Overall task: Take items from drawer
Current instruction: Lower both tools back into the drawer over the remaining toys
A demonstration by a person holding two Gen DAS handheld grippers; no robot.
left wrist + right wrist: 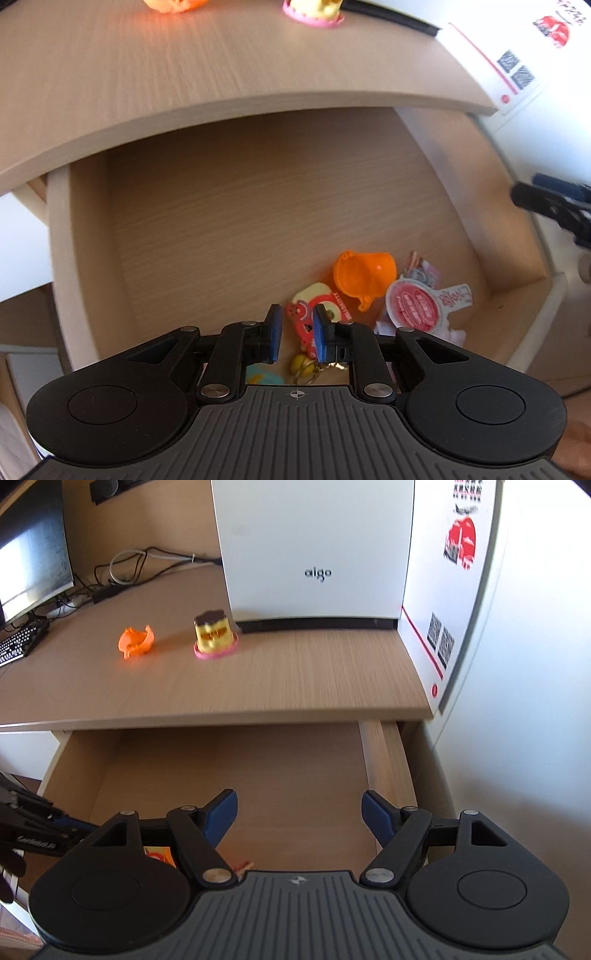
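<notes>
Now, left gripper [297, 334]: jaws narrow, clamping nothing, above red toy [301, 319]
right gripper [299, 818]: jaws wide, empty
drawer [85, 258]: open, toys in its near right corner

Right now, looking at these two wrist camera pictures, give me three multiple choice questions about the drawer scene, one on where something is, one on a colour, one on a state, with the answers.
1. Where does the yellow pudding toy stand?
A. in the drawer
B. on the desk top before the white box
C. on the keyboard

2. What colour is the small cup lying in the drawer?
A. orange
B. green
C. black

3. How do the right gripper jaws stand?
A. clamped on a toy
B. fully shut with nothing between
C. wide apart with nothing between

Answers:
1 B, it sits on the desk top close to the white box.
2 A, the cup is bright orange, beside a round red-lidded pack.
3 C, the blue pads stand far apart over bare drawer floor.
</notes>
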